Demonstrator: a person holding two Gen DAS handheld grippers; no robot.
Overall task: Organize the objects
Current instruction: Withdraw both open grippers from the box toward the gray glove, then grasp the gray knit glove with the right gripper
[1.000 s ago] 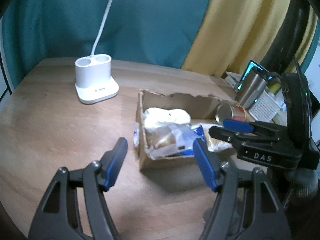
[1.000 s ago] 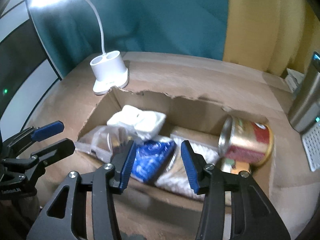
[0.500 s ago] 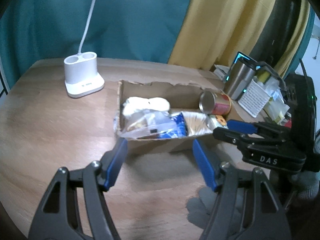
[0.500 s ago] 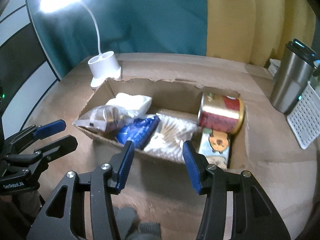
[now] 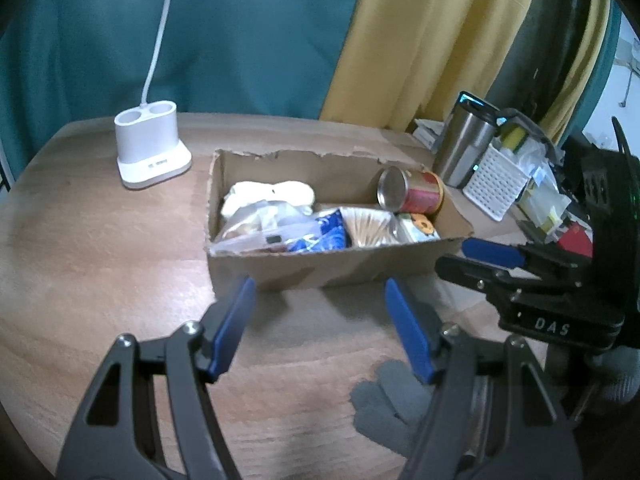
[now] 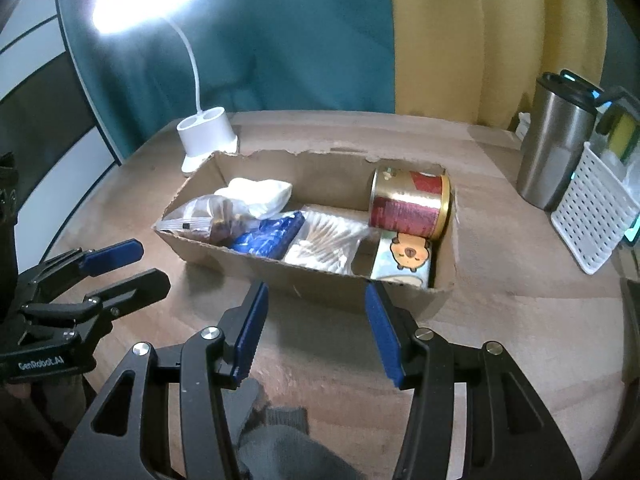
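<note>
Above a wooden table (image 5: 100, 248), the left gripper (image 5: 320, 328) hangs with its blue-padded jaws spread wide and nothing between them. Beside it, the right gripper (image 6: 316, 328) is likewise spread and empty; each shows at the edge of the other's view. Just beyond both lies a torn cardboard box (image 6: 320, 284), its near wall facing the grippers. Inside, from left to right, are a white bundle (image 6: 260, 194), a clear bag (image 6: 204, 216), a blue packet (image 6: 272, 236), a pack of cotton swabs (image 6: 326, 244), and a cartoon-printed carton (image 6: 404, 260) with a red and gold can (image 6: 410, 204) lying on its side behind it. Behind the box stands a white lamp base (image 5: 148, 148). To the right are a steel tumbler (image 6: 556, 144) and a white basket (image 6: 596, 216).
</note>
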